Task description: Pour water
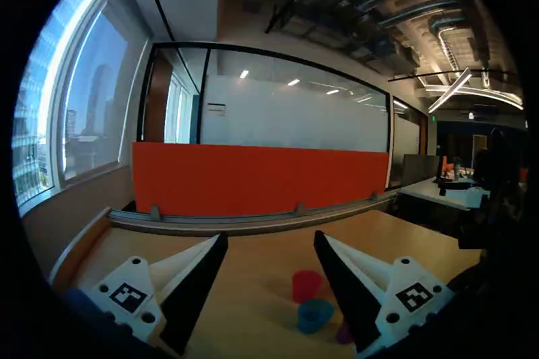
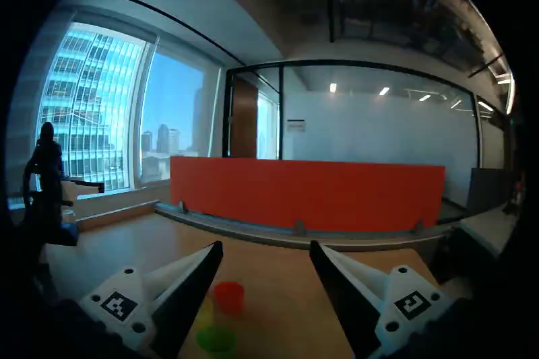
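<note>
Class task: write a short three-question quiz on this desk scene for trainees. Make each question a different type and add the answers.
1. True or false: the left gripper has its jaws shut on a cup.
2. In the left gripper view, which sits nearer the camera? A) red cup B) blue cup C) white mug
3. Fill in: in the right gripper view, the cup nearest the camera, below the right gripper, is coloured ____.
Key: 1 false, the jaws are open and empty; 2 B; 3 green, the green cup.

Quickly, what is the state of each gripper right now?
Left gripper: open, holding nothing.
Right gripper: open, holding nothing.
</note>
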